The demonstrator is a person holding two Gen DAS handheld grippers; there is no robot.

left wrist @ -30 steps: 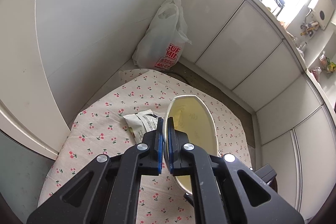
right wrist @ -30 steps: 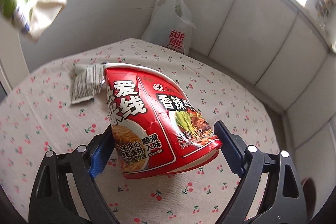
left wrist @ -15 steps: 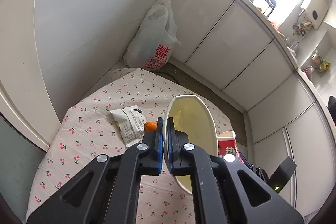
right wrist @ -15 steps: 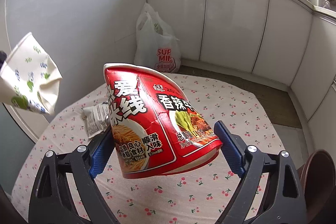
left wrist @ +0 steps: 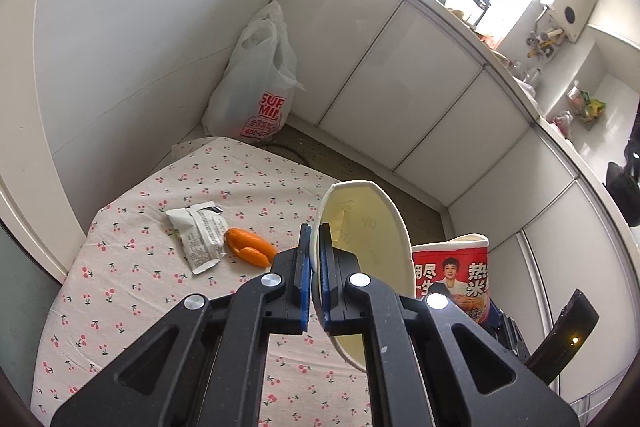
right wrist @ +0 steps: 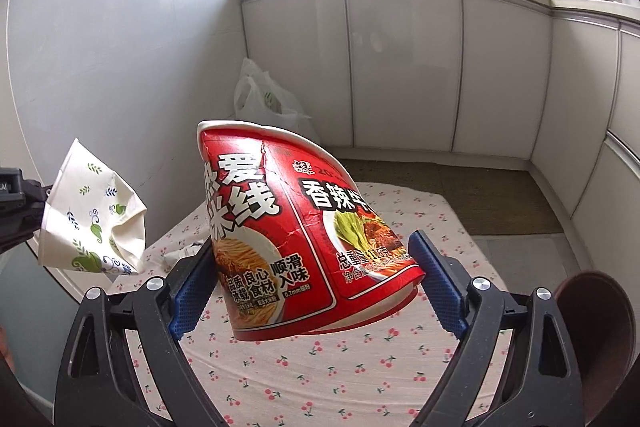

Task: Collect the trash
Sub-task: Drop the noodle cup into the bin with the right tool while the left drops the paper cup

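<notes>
Two loads airborne: left gripper pinched on paper cup rim; right gripper wide, clamping noodle tub. Carry level toward bag at 11 o'clock.

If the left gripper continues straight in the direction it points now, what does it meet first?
The left gripper, shut on the rim of a paper cup, points down over the table. Beyond the cup, the line seems to reach the cherry-print tablecloth near its far edge, right of the orange peel; depth is unclear.

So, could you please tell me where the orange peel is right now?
In the left wrist view the orange peel lies on the cherry-print tablecloth, just right of the white wrapper, left of the held paper cup.
</notes>
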